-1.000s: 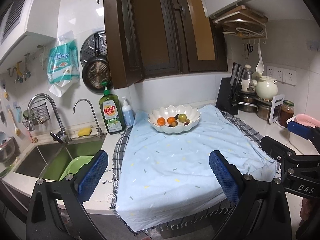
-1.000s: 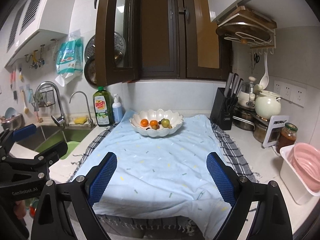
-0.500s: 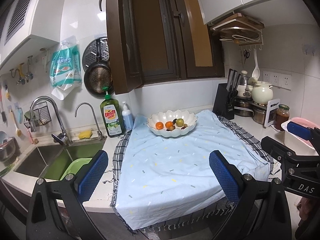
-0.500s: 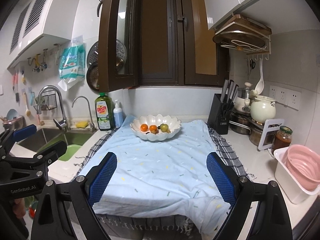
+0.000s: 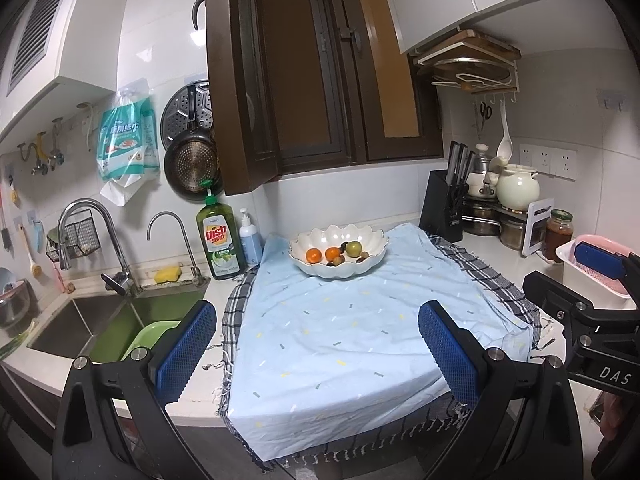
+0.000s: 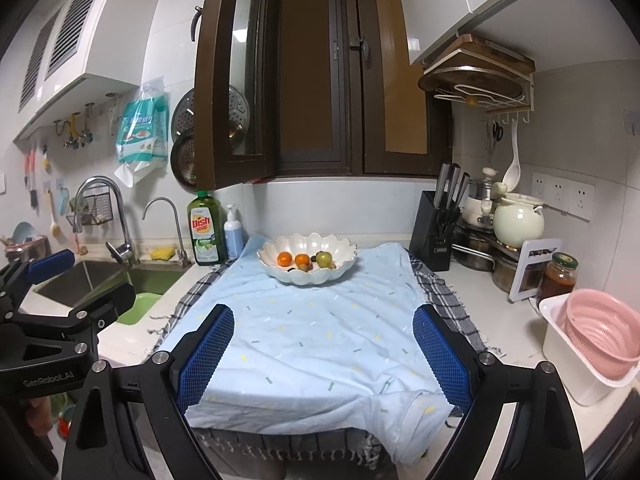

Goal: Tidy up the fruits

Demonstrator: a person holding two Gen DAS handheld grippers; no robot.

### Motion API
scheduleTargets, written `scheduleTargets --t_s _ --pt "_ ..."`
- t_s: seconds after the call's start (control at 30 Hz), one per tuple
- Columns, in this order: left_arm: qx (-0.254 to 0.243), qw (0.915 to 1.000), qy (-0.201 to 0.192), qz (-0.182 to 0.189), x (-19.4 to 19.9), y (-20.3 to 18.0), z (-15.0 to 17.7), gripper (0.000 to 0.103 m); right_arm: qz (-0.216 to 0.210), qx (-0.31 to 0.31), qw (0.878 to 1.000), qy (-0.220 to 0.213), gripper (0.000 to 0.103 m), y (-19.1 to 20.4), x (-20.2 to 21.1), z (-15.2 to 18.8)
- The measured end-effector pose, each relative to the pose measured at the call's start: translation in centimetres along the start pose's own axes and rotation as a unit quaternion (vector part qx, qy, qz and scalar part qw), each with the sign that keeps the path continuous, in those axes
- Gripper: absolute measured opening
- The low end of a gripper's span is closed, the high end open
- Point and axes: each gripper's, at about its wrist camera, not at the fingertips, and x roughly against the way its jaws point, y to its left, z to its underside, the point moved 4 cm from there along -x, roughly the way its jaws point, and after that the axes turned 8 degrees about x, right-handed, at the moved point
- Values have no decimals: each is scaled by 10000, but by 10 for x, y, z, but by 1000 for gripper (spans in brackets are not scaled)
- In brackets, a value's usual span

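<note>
Both claws, left claw [image 5: 316,344] and right claw [image 6: 324,352], sit wide apart and empty at frame bottom; fruit [image 6: 304,260] stays in the white bowl [image 6: 308,276] mid-frame on the bench's blue cloth [image 6: 312,332].

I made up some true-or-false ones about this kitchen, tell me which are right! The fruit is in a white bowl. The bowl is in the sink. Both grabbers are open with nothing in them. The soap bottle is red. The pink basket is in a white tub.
1. The fruit is in a white bowl. True.
2. The bowl is in the sink. False: it stands on the light blue cloth.
3. The left gripper and right gripper are open and empty. True.
4. The soap bottle is red. False: it is green.
5. The pink basket is in a white tub. True.
</note>
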Motion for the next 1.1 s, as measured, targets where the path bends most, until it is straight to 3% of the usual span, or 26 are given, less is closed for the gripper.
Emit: scheduleTargets --t_s 1.1 --pt "-2 10000 52 28 -6 2 -2 103 -11 20 10000 16 92 0 0 -1"
